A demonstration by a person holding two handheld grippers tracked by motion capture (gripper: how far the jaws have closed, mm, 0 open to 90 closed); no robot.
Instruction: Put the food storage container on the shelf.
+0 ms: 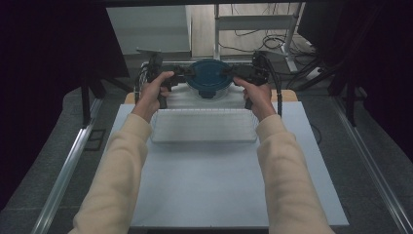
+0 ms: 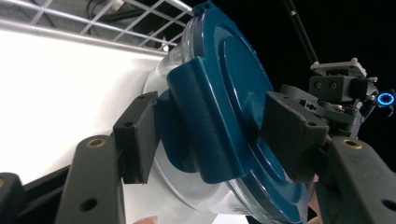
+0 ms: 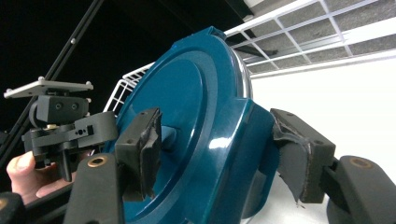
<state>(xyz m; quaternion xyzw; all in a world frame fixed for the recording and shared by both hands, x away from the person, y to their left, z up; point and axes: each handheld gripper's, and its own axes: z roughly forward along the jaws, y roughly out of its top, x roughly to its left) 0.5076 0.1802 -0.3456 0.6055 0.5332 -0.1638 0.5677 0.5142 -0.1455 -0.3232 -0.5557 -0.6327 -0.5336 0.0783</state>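
A round clear container [image 2: 187, 191] with a dark blue lid [image 1: 209, 75] is at the far middle of the table, held between both grippers. My left gripper [image 1: 187, 73] comes in from the left, and its jaws [image 2: 210, 135] are shut across the lid's side latch [image 2: 196, 107], one pad on the lid top. From the right, my right gripper [image 1: 231, 73] has its jaws [image 3: 219, 154] shut across the opposite latch [image 3: 233, 149]. The lid [image 3: 182, 88] looks tilted in both gripper views. I cannot tell whether the container rests on anything.
A white wire rack [image 1: 204, 126] lies on the white table [image 1: 219, 185] just in front of the container, and its grid shows behind the lid [image 3: 303, 28]. A metal frame and cables stand beyond the far edge. Dark curtains flank both sides.
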